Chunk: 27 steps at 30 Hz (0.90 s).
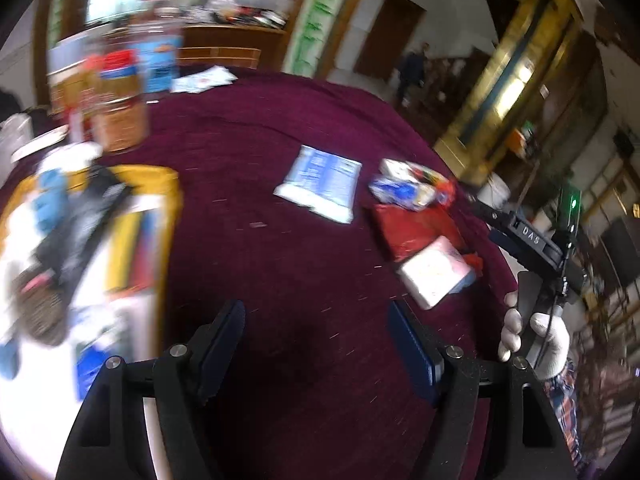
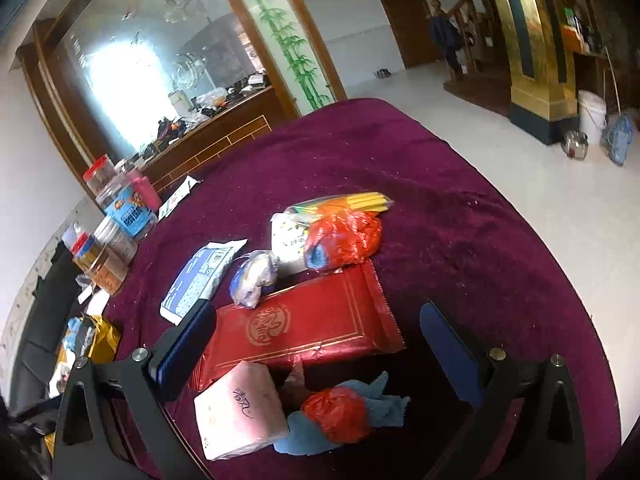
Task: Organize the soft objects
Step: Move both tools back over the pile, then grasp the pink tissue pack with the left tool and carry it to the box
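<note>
My left gripper [image 1: 318, 340] is open over bare maroon cloth, holding nothing. Ahead of it lie a white-and-blue soft pack [image 1: 320, 184], a red pack [image 1: 404, 228] and a pink tissue pack [image 1: 434, 272]. My right gripper [image 2: 320, 348] is open and hangs low over the red pack [image 2: 304, 328], which lies between its fingers; the pads do not press it. Just before it sit the pink tissue pack [image 2: 240, 412] and a red plastic bag on a blue cloth [image 2: 340, 416]. Farther off are an orange-red bag [image 2: 344, 236], a blue-white wad [image 2: 256, 276] and the white-and-blue pack [image 2: 204, 272].
A yellow bag [image 1: 168, 188] full of mixed items sits at the left, also seen in the right wrist view [image 2: 104, 340]. Several jars [image 2: 124, 208] stand at the table's far left edge. A pack of yellow sticks [image 2: 360, 200] lies behind the bags. A gloved hand [image 1: 536, 340] holds the right gripper's handle.
</note>
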Tool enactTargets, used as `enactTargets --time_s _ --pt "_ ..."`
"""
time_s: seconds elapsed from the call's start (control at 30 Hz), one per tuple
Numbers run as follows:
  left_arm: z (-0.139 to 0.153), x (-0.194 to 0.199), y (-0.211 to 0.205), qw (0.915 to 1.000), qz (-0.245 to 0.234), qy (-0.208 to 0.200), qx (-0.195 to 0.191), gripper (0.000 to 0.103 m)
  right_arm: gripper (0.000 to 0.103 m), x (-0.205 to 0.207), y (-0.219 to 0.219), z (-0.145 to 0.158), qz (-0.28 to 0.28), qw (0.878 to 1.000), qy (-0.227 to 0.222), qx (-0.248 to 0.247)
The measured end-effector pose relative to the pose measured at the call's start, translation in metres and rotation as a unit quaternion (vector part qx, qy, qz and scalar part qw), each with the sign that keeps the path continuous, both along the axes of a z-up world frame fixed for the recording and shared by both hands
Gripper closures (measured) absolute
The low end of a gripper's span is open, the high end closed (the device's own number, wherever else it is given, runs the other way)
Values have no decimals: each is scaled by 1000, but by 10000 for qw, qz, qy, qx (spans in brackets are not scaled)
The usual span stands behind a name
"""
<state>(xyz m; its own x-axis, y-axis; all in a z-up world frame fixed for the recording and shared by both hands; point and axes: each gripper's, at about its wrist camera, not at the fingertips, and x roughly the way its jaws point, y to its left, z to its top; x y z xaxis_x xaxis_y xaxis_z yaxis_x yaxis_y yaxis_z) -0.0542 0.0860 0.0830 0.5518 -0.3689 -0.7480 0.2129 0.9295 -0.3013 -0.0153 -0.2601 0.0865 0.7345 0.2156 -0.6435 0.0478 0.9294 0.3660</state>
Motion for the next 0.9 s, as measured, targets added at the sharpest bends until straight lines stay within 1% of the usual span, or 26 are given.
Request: enactTargets --time_s 0.07,0.13,0.2,0.23,0.27,0.33,0.4,0.43,0.47,0.57,0.67,0.73,0.77,0.8,0.83,0.9 --pt "-9 10 -27 9997 -243 71 66 26 2 -3 -6 1 -63 9999 -1 81" --pt "-18 19 -58 9979 -616 97 160 26 2 -5 -13 4 -146 9997 -41 178" --pt "-23 23 -94 9931 -1093 -68 416 26 2 -8 -21 5 -254 9991 -73 344" --pt "-24 23 -113 9886 -1372 -239 580 26 2 -8 -23 5 -285 9988 -72 395" --pt "-24 23 -123 9853 -1530 -342 683 26 2 -9 -27 4 -326 9984 -60 459" --pt "-26 23 -152 9720 -1929 -681 1159 21 2 -9 -34 2 -417 9974 -9 593" --pt "-28 25 -167 9626 -2143 -868 1415 17 2 -9 -38 0 -481 9963 49 713" --pt "-30 28 -172 9595 -2208 -914 1491 14 2 -8 -39 -1 -501 9958 73 763" --pt "-33 32 -177 9568 -2254 -941 1580 13 2 -8 -39 -1 -506 9955 86 791" --pt "-41 45 -185 9562 -2306 -814 1612 13 2 -8 -38 0 -481 9954 67 823" --pt "-50 48 -191 9562 -2372 -671 1577 13 2 -8 -37 1 -463 9956 59 807" --pt "-56 45 -196 9533 -2339 -684 1784 15 2 -7 -36 -1 -452 9956 88 813" --pt "-57 43 -199 9513 -2316 -728 1900 19 2 -6 -35 -1 -452 9957 105 807" --pt "-57 40 -200 9511 -2284 -755 1939 32 2 -6 -35 -2 -451 9958 121 792" --pt "-56 40 -199 9524 -2269 -742 1895 38 2 -5 -34 -2 -450 9959 138 774" --pt "-49 39 -192 9588 -2184 -695 1676 43 2 -5 -33 -4 -437 9963 166 723"
